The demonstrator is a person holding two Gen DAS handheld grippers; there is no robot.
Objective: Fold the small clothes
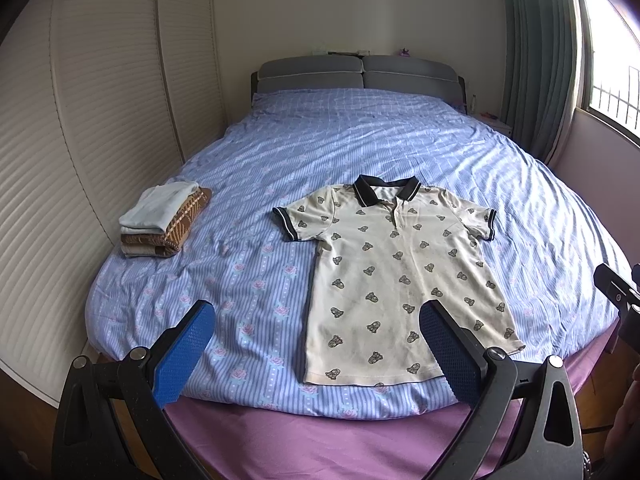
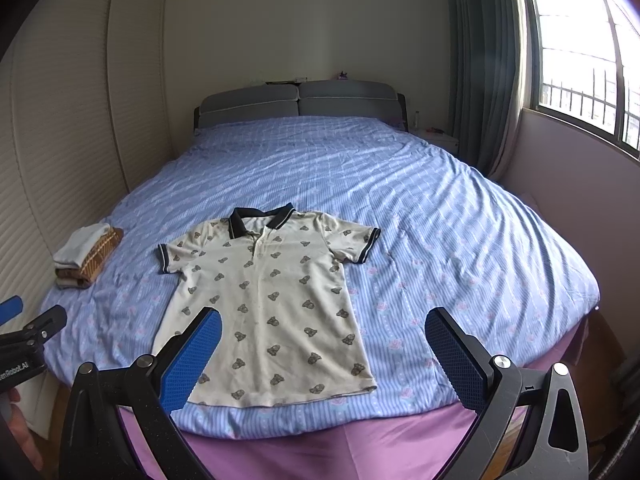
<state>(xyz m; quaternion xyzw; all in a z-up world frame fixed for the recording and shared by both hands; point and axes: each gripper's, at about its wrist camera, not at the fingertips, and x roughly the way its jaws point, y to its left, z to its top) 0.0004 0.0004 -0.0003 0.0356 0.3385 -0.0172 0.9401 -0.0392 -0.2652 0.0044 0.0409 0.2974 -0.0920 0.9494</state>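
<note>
A cream polo shirt (image 1: 396, 276) with a bear print and a dark collar lies flat, face up, near the foot of the bed; it also shows in the right wrist view (image 2: 268, 304). My left gripper (image 1: 316, 320) is open and empty, held above the bed's foot edge, over the shirt's lower left hem. My right gripper (image 2: 322, 328) is open and empty, held above the shirt's lower right hem. Both have blue pads. The left gripper's tip (image 2: 12, 308) shows at the left edge of the right wrist view.
A stack of folded clothes (image 1: 166, 220) sits on the bed's left side, also in the right wrist view (image 2: 88, 254). The blue striped bedcover (image 1: 360, 140) is wrinkled. Louvred wardrobe doors (image 1: 80, 120) stand left; window and curtain right; grey headboard (image 1: 356, 72) at the back.
</note>
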